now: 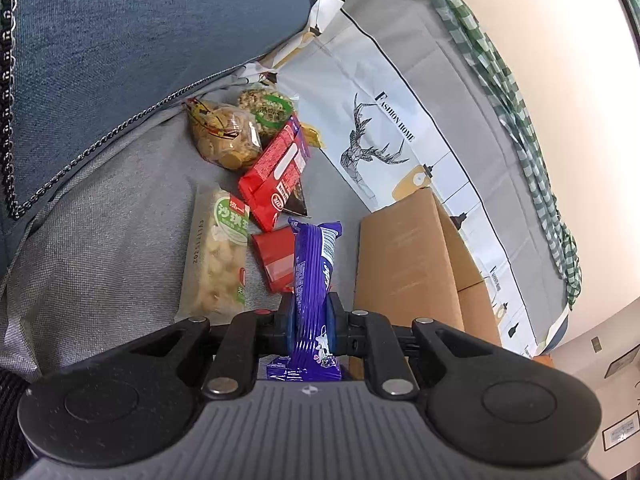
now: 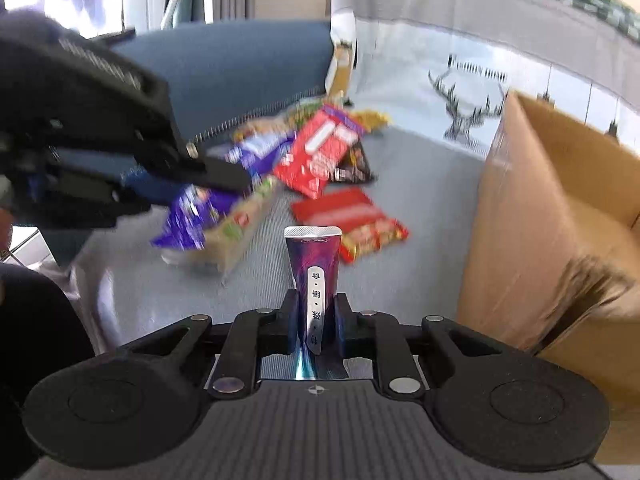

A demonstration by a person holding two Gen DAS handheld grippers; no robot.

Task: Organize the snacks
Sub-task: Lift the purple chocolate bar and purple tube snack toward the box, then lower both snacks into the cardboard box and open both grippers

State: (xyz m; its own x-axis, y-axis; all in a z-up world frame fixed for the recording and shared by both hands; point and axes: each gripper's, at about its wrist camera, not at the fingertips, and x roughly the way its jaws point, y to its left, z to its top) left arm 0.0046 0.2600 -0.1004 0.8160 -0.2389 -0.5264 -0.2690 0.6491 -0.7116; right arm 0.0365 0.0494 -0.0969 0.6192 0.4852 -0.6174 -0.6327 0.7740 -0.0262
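Your left tongs (image 1: pixel 311 312) pinch shut on the purple snack packet (image 1: pixel 314 264), and at their 3 o'clock your right tongs (image 2: pixel 316 316) clamp a purple-red sachet (image 2: pixel 314 264), both angled downward.

"FASHION HOME" printed above deer drawing on grey cloth (image 1: pixel 384 116) behind cardboard box (image 1: pixel 404 264). Date-like digits along seam of pale snack pack (image 1: pixel 218 256), well left of box; not surely readable. Other wrapper print illegible.

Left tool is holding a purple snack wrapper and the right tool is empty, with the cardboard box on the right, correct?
Not quite: the right tool isn't empty. The right wrist view shows it clamped on a purple-red tube. The left tool does hold the purple snack wrapper, and the cardboard box is on the right.
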